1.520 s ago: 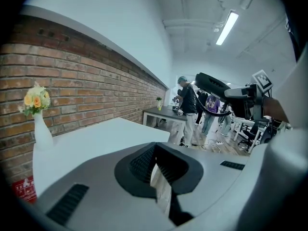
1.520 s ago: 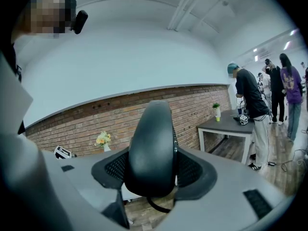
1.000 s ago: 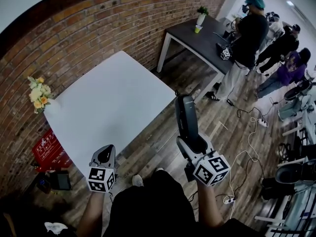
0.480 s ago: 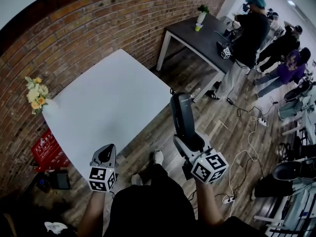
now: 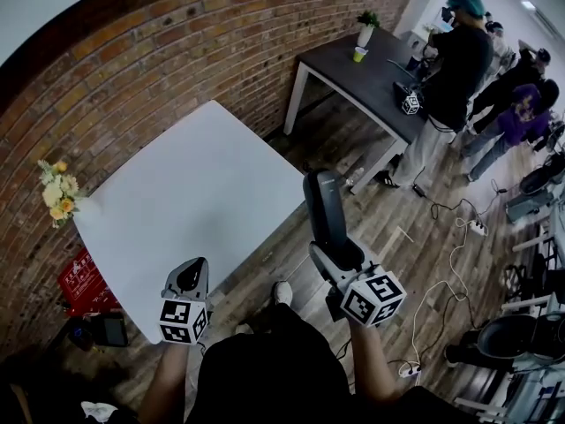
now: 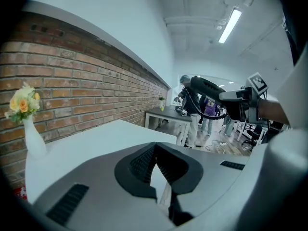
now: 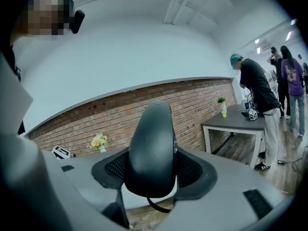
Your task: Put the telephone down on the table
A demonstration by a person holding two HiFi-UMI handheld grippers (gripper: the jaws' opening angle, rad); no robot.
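A black telephone handset (image 5: 325,208) stands upright in my right gripper (image 5: 341,256), over the wooden floor just off the white table's (image 5: 185,193) near right corner. In the right gripper view the handset (image 7: 151,148) fills the gap between the pads, and the right gripper (image 7: 153,168) is shut on its lower part, with a cord loop hanging below. My left gripper (image 5: 187,279) hovers by the table's front edge. In the left gripper view the left gripper (image 6: 155,160) has its pad tips touching and nothing between them. The tabletop (image 6: 96,138) lies ahead of it.
A white vase of yellow flowers (image 5: 55,184) stands at the table's left corner against the brick wall. A dark table (image 5: 371,64) with a small plant stands at the back right, with several people (image 5: 455,60) beside it. Cables (image 5: 441,263) run over the floor at right.
The right gripper has carried the telephone slightly left, nearer the white table's corner. A shoe has come forward on the floor between the grippers. The left gripper has hardly moved.
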